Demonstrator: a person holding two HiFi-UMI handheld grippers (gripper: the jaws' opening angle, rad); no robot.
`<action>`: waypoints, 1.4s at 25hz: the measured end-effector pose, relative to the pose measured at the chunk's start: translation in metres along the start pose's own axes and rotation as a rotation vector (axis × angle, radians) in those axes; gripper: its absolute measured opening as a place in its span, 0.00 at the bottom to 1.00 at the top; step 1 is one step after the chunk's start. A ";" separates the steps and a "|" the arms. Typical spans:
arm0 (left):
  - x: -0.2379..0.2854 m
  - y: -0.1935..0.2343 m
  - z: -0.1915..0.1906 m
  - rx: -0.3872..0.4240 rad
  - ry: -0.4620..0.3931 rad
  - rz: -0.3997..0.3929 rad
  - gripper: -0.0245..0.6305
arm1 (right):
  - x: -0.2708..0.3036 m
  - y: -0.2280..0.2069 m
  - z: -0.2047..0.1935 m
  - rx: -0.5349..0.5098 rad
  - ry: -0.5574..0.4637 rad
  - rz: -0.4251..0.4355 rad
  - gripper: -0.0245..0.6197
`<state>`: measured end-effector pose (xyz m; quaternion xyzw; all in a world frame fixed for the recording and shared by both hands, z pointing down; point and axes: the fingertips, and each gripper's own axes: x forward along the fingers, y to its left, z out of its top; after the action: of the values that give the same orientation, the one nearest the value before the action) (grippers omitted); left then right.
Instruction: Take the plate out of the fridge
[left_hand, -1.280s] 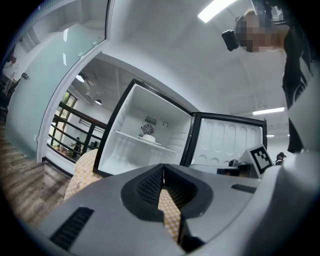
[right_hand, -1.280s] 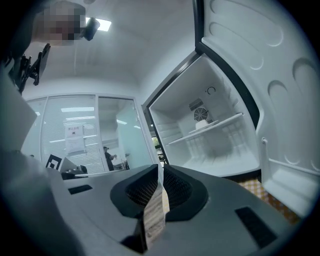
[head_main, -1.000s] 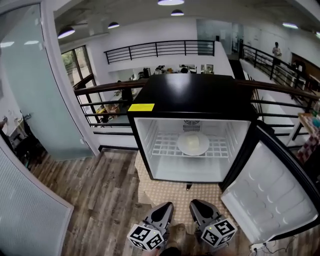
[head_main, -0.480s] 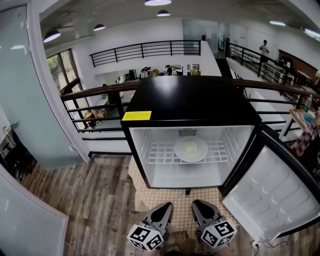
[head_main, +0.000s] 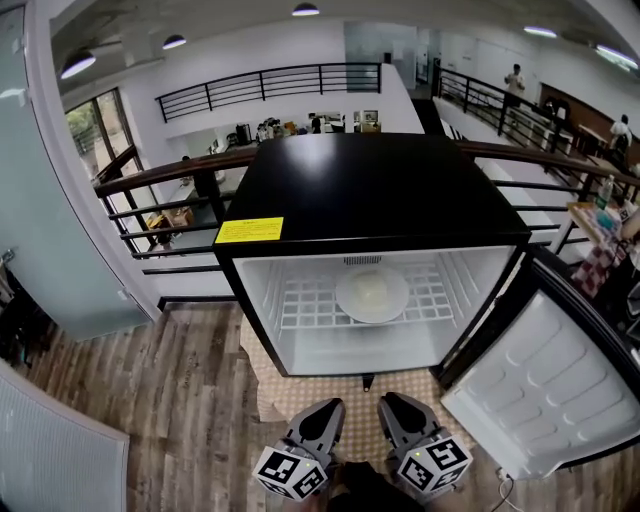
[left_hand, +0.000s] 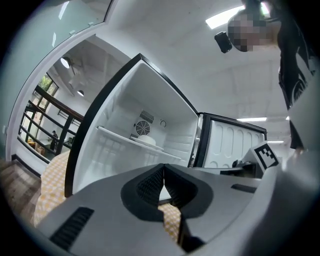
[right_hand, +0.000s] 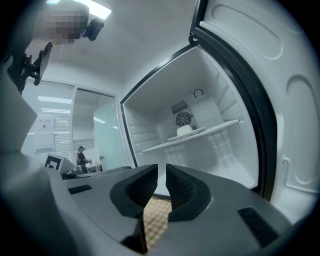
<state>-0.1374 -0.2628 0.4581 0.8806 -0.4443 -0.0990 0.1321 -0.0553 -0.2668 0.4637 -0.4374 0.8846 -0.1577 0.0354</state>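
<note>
The left gripper (head_main: 325, 408) and right gripper (head_main: 392, 403) hang before the open fridge (head_main: 370, 190), fingers (left_hand: 147, 186) together and empty. Beyond them, the plate (head_main: 371, 294) sits on the wire shelf (head_main: 300, 305) inside. Arriving with the fingers together would likely shove the plate backward, and the open door (head_main: 540, 390) could snag the right gripper.

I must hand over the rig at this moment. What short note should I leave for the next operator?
Left gripper: shut, empty, held low in front of the fridge.
Right gripper: shut, empty, beside the left one.
Plate: on the wire shelf inside the fridge, with something pale on it.
Done: the door stands open.
Left: open the jaws, reach in, grip the plate, bring it out.
</note>
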 end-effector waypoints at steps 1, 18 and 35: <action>0.005 0.001 -0.001 -0.005 0.006 -0.005 0.05 | 0.004 -0.003 0.002 0.009 -0.002 -0.004 0.12; 0.075 0.027 0.010 0.005 0.034 -0.083 0.05 | 0.071 -0.051 0.031 0.340 -0.010 -0.138 0.12; 0.084 0.045 0.005 -0.025 0.036 -0.085 0.05 | 0.116 -0.088 0.065 0.867 -0.142 -0.228 0.38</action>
<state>-0.1238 -0.3574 0.4626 0.8986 -0.4027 -0.0940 0.1466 -0.0468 -0.4237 0.4381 -0.4866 0.6783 -0.4862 0.2585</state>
